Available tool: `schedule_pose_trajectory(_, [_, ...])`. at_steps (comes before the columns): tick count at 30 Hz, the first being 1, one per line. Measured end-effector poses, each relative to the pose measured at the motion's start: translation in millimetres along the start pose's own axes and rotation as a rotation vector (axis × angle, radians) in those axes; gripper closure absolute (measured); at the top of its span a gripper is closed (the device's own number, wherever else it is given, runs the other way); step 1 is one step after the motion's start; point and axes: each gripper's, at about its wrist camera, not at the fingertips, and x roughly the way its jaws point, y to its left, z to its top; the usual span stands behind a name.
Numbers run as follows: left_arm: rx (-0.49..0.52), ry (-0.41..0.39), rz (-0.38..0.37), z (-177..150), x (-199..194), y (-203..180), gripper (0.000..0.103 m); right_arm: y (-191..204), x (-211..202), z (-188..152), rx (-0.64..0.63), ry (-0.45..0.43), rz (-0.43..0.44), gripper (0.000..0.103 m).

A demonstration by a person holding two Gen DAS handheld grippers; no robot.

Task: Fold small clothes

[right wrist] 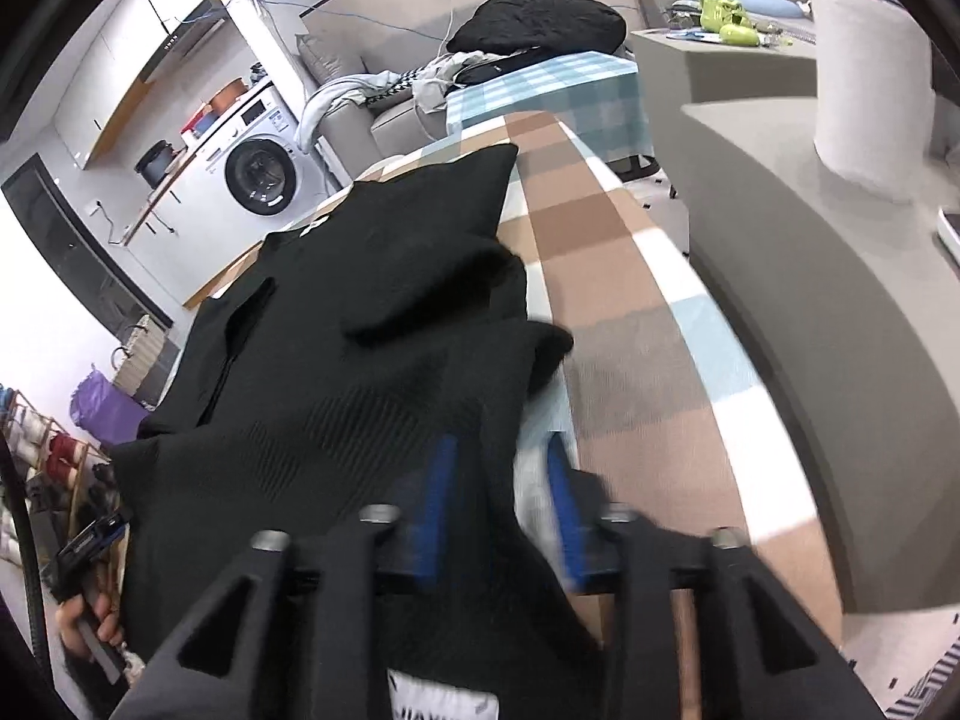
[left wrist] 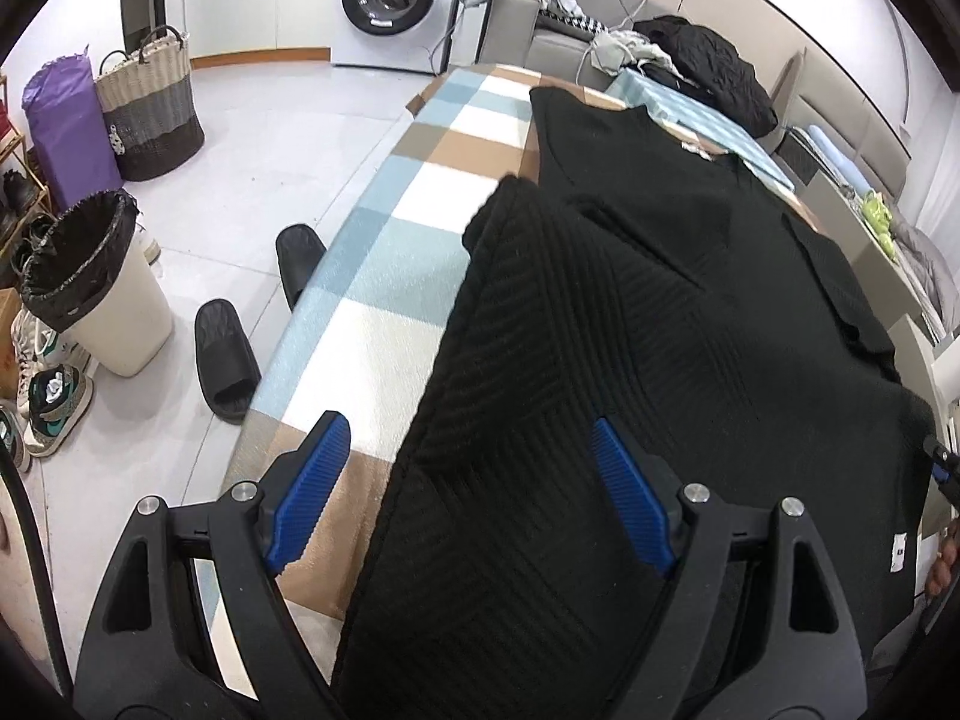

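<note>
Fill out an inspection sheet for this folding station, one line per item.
Surface: checked cloth covers the table.
Job's things: black knit garment lies partly folded on it.
Clutter: nothing seen on the cloth.
Grippers: left gripper open over the garment's edge; right gripper blurred, fabric between its jaws, grip unclear.
Cables: cord runs from a wall socket.
Surroundings: washing machine, laundry basket, bin, slippers.

Matt ribbed-knit black garment (left wrist: 600, 330)
</note>
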Motion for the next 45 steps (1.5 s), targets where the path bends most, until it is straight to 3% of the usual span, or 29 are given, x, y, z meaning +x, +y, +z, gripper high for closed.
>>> schedule_pose_trajectory(3, [0.001, 0.013, -0.004, -1, 6, -2, 0.029, 0, -5, -19, -0.029, 0.027, 0.027, 0.058])
schedule_pose_trajectory(6, [0.022, -0.004, 0.012, -2, 7, -5, 0.054, 6, -6, -33, -0.081, 0.016, 0.007, 0.059])
schedule_pose_trajectory(7, [0.025, -0.008, 0.02, -1, 6, -5, 0.066, 7, -5, -34, -0.09, 0.014, -0.013, 0.061])
schedule_pose_trajectory(8, [0.025, -0.009, 0.017, -1, 7, -5, 0.085, 9, -4, -35, -0.101, 0.009, -0.026, 0.072])
schedule_pose_trajectory(9, [0.019, -0.004, -0.001, 0, 7, -3, 0.091, 10, -3, -36, -0.107, 0.007, -0.027, 0.083])
schedule_pose_trajectory(11, [0.002, -0.018, -0.026, -1, 3, 0, 0.096, 14, -4, -35, -0.124, -0.012, -0.029, 0.094])
schedule_pose_trajectory(15, [0.009, -0.046, -0.015, -4, -10, 2, 0.095, 13, -8, -29, -0.116, -0.033, -0.023, 0.096])
schedule_pose_trajectory(16, [0.01, -0.039, -0.005, -5, -11, 2, 0.09, 13, -9, -27, -0.115, -0.03, -0.021, 0.096])
schedule_pose_trajectory(19, [0.013, -0.005, 0.024, -9, -13, 6, 0.057, 9, -9, -25, -0.103, 0.001, -0.008, 0.089])
schedule_pose_trajectory(20, [0.015, -0.008, 0.025, -12, -15, 8, 0.053, 9, -9, -26, -0.105, 0.008, -0.013, 0.086])
schedule_pose_trajectory(23, [0.024, 0.001, 0.022, -19, -17, 11, 0.053, 9, -10, -31, -0.11, 0.021, -0.008, 0.068])
schedule_pose_trajectory(25, [0.022, 0.009, 0.011, -22, -15, 10, 0.053, 10, -11, -35, -0.112, 0.019, 0.002, 0.064])
schedule_pose_trajectory(27, [0.042, 0.001, 0.019, -25, -15, 6, 0.058, 13, -11, -37, -0.132, 0.024, 0.005, 0.063])
schedule_pose_trajectory(29, [0.057, -0.008, 0.002, -26, -14, 3, 0.09, 16, -9, -39, -0.155, 0.023, -0.009, 0.063])
schedule_pose_trajectory(30, [0.051, -0.005, -0.004, -26, -12, 4, 0.095, 17, -8, -40, -0.166, 0.019, -0.016, 0.063])
schedule_pose_trajectory(31, [0.039, -0.009, -0.02, -25, -13, 5, 0.097, 19, -6, -40, -0.179, 0.015, -0.025, 0.063])
schedule_pose_trajectory(32, [0.028, -0.026, -0.035, -25, -16, 6, 0.098, 21, -4, -41, -0.197, 0.012, -0.037, 0.07])
schedule_pose_trajectory(33, [0.032, -0.043, -0.04, -24, -20, 5, 0.098, 24, -4, -42, -0.215, 0.009, -0.044, 0.087])
schedule_pose_trajectory(35, [0.037, -0.087, -0.051, -23, -33, 5, 0.099, 31, -5, -43, -0.265, -0.016, -0.062, 0.098])
schedule_pose_trajectory(38, [-0.004, -0.155, -0.098, -20, -57, 11, 0.099, 26, -25, -38, -0.233, -0.119, -0.031, 0.098])
schedule_pose_trajectory(41, [-0.015, -0.22, -0.122, -13, -75, 10, 0.1, 8, -44, -24, -0.116, -0.204, 0.03, 0.098])
schedule_pose_trajectory(45, [-0.022, -0.284, -0.106, 6, -84, 10, 0.1, 3, -53, -5, -0.05, -0.275, 0.087, 0.098])
